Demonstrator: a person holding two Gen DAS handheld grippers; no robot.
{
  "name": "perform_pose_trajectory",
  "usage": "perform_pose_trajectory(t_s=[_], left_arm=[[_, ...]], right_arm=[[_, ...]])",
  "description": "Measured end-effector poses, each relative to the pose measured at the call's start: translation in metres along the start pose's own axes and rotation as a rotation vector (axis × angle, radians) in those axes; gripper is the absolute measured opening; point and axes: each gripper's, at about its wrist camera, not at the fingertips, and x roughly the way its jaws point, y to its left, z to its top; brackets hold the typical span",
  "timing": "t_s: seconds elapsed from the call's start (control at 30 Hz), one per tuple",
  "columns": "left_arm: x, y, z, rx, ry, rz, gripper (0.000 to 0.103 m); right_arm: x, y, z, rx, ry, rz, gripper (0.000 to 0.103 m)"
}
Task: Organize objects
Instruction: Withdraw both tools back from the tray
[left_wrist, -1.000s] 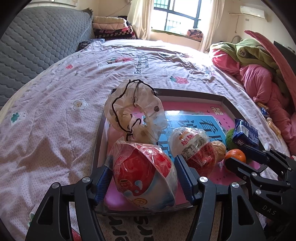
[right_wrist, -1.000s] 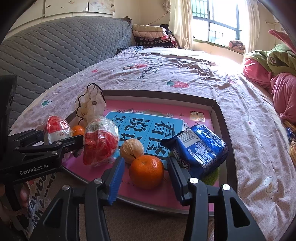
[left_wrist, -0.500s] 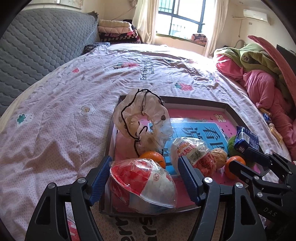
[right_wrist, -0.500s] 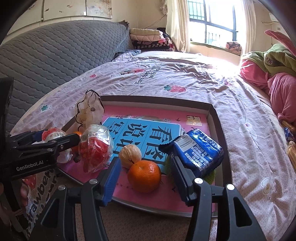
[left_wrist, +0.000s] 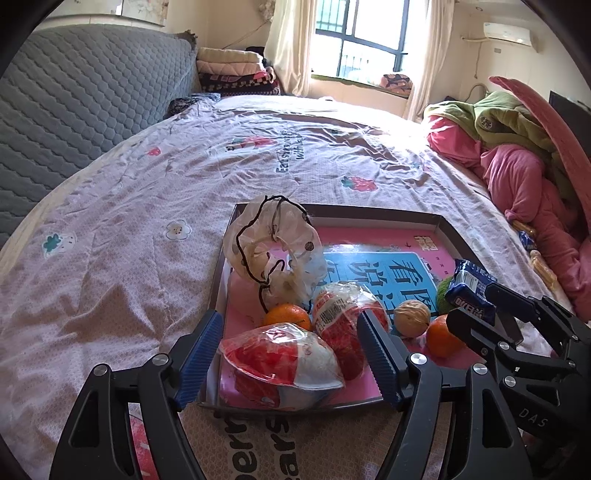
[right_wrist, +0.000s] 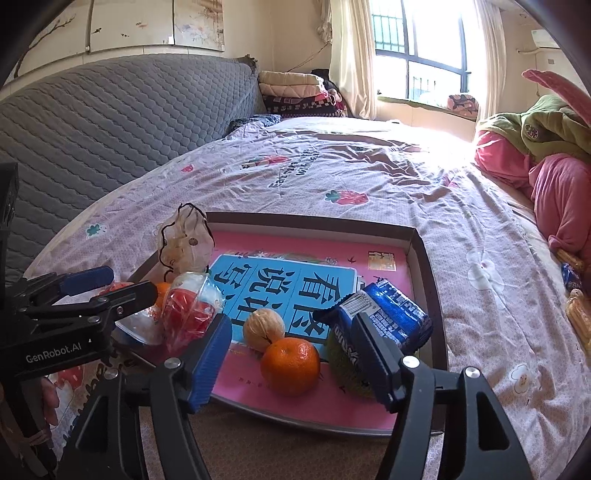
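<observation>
A shallow tray (left_wrist: 369, 212) with a pink and blue printed floor lies on the bed. My left gripper (left_wrist: 287, 317) is open above its near left corner. A red-and-white wrapped snack (left_wrist: 280, 362) lies there between the fingers, untouched. Behind it sit an orange (left_wrist: 286, 314), a red wrapped snack (left_wrist: 343, 317) and a clear bag with a black cord (left_wrist: 273, 247). My right gripper (right_wrist: 291, 325) hovers over the near right of the tray, its jaws opening. A second orange (right_wrist: 290, 365) rests between them, free of the pads. Beside it are a walnut (right_wrist: 264, 328) and a blue packet (right_wrist: 384, 314) on something green (right_wrist: 347, 362).
The tray rests on a pink flowered bed sheet (left_wrist: 147, 206). A grey quilted headboard (right_wrist: 110, 122) runs along the left. Pink and green bedding (left_wrist: 517, 162) is piled at the right, with small wrapped snacks (right_wrist: 576, 314) below it. Folded blankets (left_wrist: 236, 70) sit by the window.
The left jaws spread off the red-and-white snack, which now lies flatter in the tray's corner, and that gripper drew back and up. The right jaws widened around the orange.
</observation>
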Motion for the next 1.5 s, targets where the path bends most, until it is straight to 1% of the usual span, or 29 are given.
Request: perform_pose_trajectory(t_s=[0.17,0.23,0.37,0.53,0.8,0.9,0.97,1.1,1.3,1.5], left_arm=[[-0.011,-0.004,0.001,-0.005,-0.012,0.0,0.077],[-0.016,-0.005,0.002,-0.005,-0.024,0.001,0.077],[-0.028,-0.009,0.005,0.007,-0.049,0.018,0.078],[-0.042,-0.011,0.007,0.017,-0.075,0.046,0.078],[-0.062,-0.01,0.008,0.013,-0.11,0.081,0.078],[-0.071,-0.009,0.008,0.006,-0.124,0.087,0.078],[-0.076,-0.008,0.008,0.002,-0.129,0.089,0.078],[-0.087,-0.008,0.006,-0.005,-0.14,0.086,0.078],[-0.104,-0.009,0.003,-0.01,-0.166,0.074,0.078],[-0.123,-0.012,-0.002,-0.005,-0.199,0.066,0.078]], right_arm=[[-0.009,0.0,0.004,-0.003,-0.03,-0.009,0.067],[-0.016,0.0,0.007,-0.004,-0.056,-0.014,0.067],[-0.029,0.002,0.011,-0.005,-0.097,-0.02,0.072],[-0.045,0.008,0.015,-0.015,-0.146,-0.04,0.074],[-0.068,0.018,0.017,-0.02,-0.214,-0.04,0.079],[-0.077,0.022,0.017,-0.019,-0.227,-0.039,0.086],[-0.082,0.023,0.015,-0.007,-0.236,-0.036,0.089],[-0.094,0.028,0.014,-0.013,-0.25,-0.062,0.094],[-0.112,0.028,0.012,0.003,-0.273,-0.06,0.094],[-0.127,0.03,0.006,0.005,-0.272,-0.05,0.094]])
